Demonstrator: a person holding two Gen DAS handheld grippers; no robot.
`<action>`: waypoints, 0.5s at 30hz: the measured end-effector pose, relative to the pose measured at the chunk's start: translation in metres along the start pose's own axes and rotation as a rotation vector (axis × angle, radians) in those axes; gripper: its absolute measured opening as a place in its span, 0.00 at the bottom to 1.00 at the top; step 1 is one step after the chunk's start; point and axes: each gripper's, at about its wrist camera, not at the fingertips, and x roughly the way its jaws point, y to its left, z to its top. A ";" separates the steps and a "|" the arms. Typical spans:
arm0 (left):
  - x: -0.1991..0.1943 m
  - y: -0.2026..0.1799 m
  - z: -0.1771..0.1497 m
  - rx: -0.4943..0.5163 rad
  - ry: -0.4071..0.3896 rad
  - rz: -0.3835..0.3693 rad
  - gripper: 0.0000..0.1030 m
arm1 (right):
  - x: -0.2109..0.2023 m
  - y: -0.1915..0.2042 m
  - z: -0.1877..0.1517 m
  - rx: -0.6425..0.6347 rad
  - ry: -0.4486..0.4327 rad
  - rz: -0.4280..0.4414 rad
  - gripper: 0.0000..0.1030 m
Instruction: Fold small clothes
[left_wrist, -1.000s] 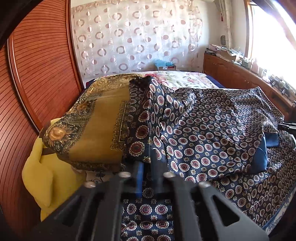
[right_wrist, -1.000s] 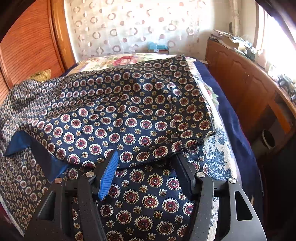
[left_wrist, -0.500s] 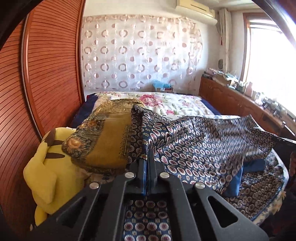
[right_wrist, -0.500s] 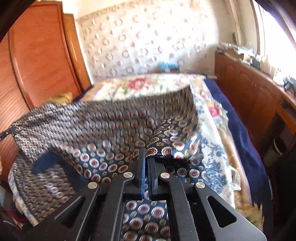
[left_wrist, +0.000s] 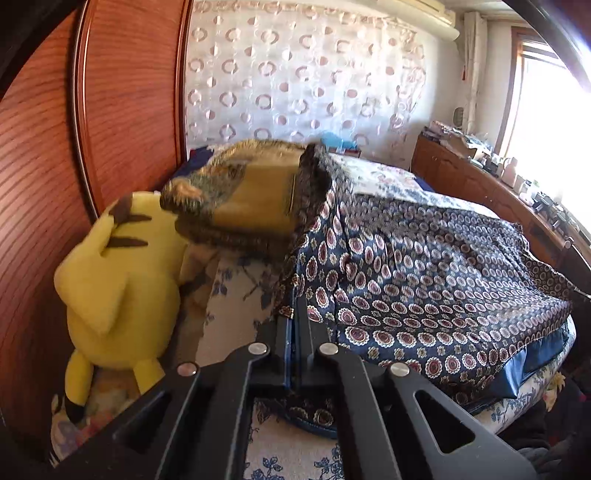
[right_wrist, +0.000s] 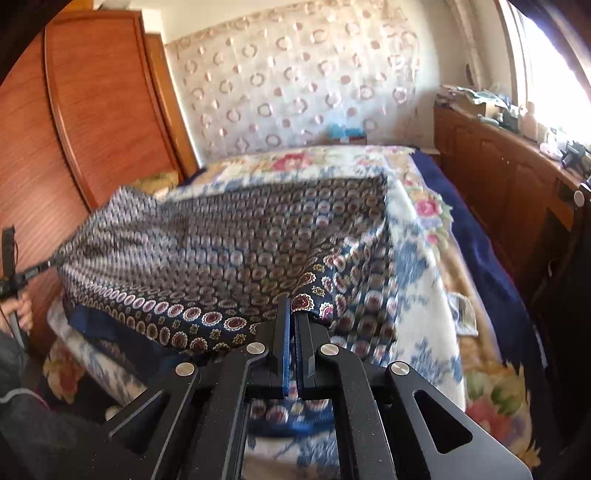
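A navy cloth with red and white medallions (left_wrist: 424, 273) is stretched above the bed between my two grippers. My left gripper (left_wrist: 294, 314) is shut on its left edge, with the cloth hanging from the fingers. My right gripper (right_wrist: 294, 314) is shut on the cloth's right corner; the cloth (right_wrist: 221, 251) spans leftward to the other gripper (right_wrist: 11, 273), held in a hand at the far left. A plain blue underside (left_wrist: 517, 373) shows along the cloth's near hem.
The bed has a floral blanket (right_wrist: 424, 258). An ochre patterned cushion (left_wrist: 251, 195) and a yellow plush toy (left_wrist: 118, 280) lie at the left against a wooden wardrobe (left_wrist: 44, 147). A wooden cabinet (right_wrist: 509, 177) with clutter runs along the right under the window.
The right gripper closed on the cloth's corner a second ago. Both grippers have lifted and pulled back, and the cloth has risen off the bed and stretched taut.
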 end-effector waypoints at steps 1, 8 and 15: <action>0.001 -0.001 -0.001 -0.003 0.004 -0.004 0.00 | 0.003 0.001 -0.003 -0.001 0.010 -0.005 0.00; -0.013 -0.011 -0.007 0.037 -0.012 -0.028 0.35 | 0.008 -0.006 -0.006 0.016 0.056 -0.025 0.13; -0.023 -0.020 -0.007 0.050 -0.033 -0.070 0.54 | -0.019 -0.017 -0.015 -0.004 0.012 -0.120 0.42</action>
